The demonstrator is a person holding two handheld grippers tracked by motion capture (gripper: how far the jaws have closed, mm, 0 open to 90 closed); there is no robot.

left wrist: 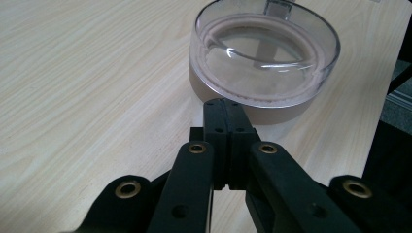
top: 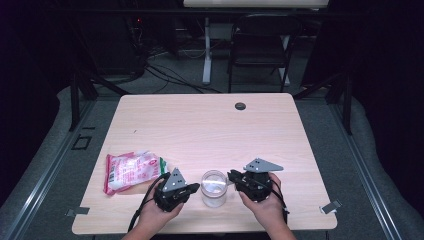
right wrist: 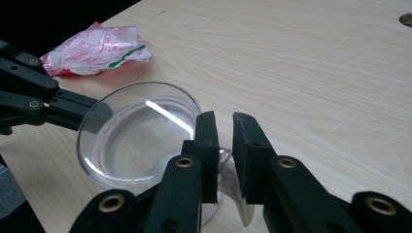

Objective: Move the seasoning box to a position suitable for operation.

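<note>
Worktop (top: 210, 125) of pale wood is carrying a clear lidded container (top: 214, 188) near its front edge, standing upright between the two hand-held grippers. Left hand-held gripper (top: 194, 187) is lying just beside the container's left wall, its jaws pressed together with nothing between them; in the left gripper view its tips (left wrist: 224, 104) are sitting at the base of the container (left wrist: 265, 63). Right hand-held gripper (top: 231, 176) is sitting at the container's right rim, jaws slightly spread around a thin clear tab (right wrist: 224, 160) of the lid (right wrist: 138, 133); whether the pads are touching it cannot be told. Pink-and-white packet (top: 132, 171) is lying flat to the left, apart from the container. Dark grommet (top: 240, 106) is sitting near the far edge.
</note>
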